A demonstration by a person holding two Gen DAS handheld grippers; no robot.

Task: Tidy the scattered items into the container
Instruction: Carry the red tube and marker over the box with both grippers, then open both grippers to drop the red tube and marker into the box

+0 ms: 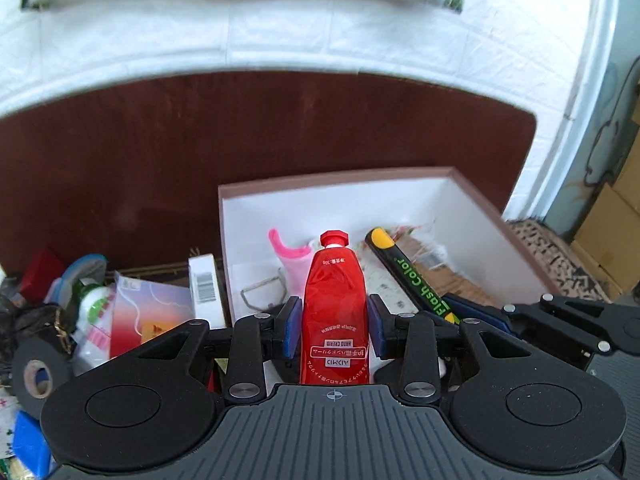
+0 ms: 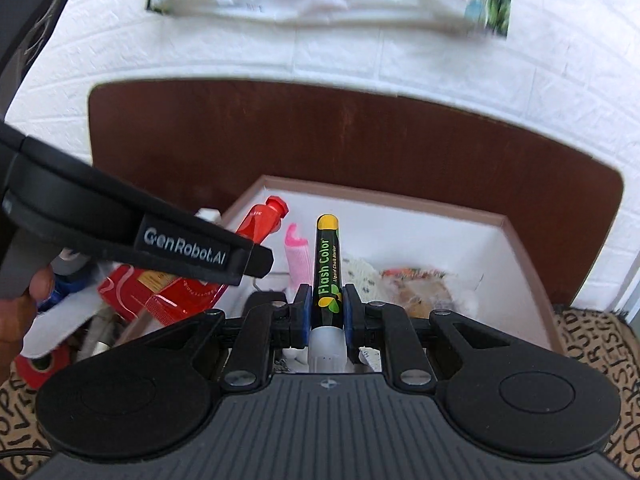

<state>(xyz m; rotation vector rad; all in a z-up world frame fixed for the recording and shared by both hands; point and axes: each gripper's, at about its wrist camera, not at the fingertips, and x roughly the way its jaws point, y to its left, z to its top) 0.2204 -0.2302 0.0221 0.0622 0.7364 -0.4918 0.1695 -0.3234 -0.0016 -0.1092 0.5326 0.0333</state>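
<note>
Over the box: both grippers loaded, drop pending.
Left gripper (image 1: 334,330) clamps red hand cream tube (image 1: 334,312), right gripper (image 2: 325,312) clamps Flash Color chalk marker (image 2: 329,272), both above the white-lined box (image 1: 480,208). Best lower each past the rim before letting go, clear of the pink item (image 1: 294,258). Dark brown tabletop (image 1: 160,152), white brick-pattern wall (image 2: 400,60).

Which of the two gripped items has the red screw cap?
The red hand cream tube in the left gripper. The right gripper holds a black Flash Color marker with a yellow end instead.
</note>
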